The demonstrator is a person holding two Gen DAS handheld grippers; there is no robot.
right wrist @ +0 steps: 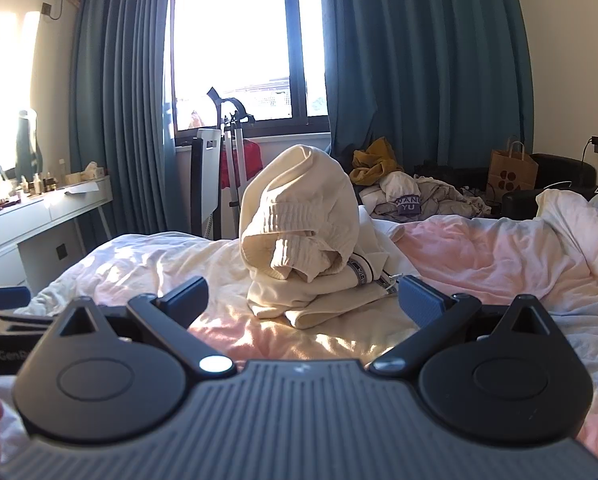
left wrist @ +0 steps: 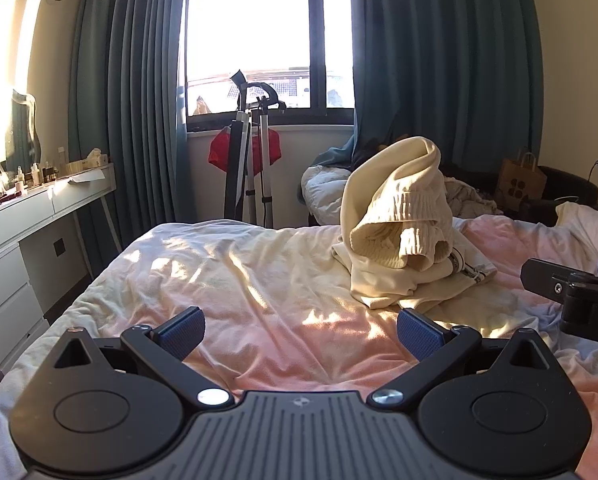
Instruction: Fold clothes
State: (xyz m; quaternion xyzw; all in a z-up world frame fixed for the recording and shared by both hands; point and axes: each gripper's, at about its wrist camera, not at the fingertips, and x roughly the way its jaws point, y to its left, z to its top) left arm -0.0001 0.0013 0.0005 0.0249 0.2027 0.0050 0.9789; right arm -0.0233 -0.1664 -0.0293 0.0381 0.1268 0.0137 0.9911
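While both tools hover above the rumpled bed [left wrist: 235, 272], neither one grips anything: the left gripper [left wrist: 299, 330] has its two blue-padded fingers [left wrist: 181, 334] spread wide with only pink and cream sheet showing between them, and the right gripper [right wrist: 301, 300] is spread just as wide, its pads [right wrist: 419, 300] clear of the cloth. One cream garment [right wrist: 303, 236] sits heaped on the bed, standing up in a tall rumpled mound with a ribbed hem curling open toward the cameras and a printed band trailing from its right side. From the right wrist view the garment lies just beyond the open fingers, nearly centred between them; from the left wrist view it lies ahead and to the right of that gripper. Beyond the garment, one brown paper bag [right wrist: 513, 170] stands to the right, and a pile of other clothes [right wrist: 411, 192] lies between it and the garment. One white dresser [left wrist: 31, 224] stands well to the garment's left.
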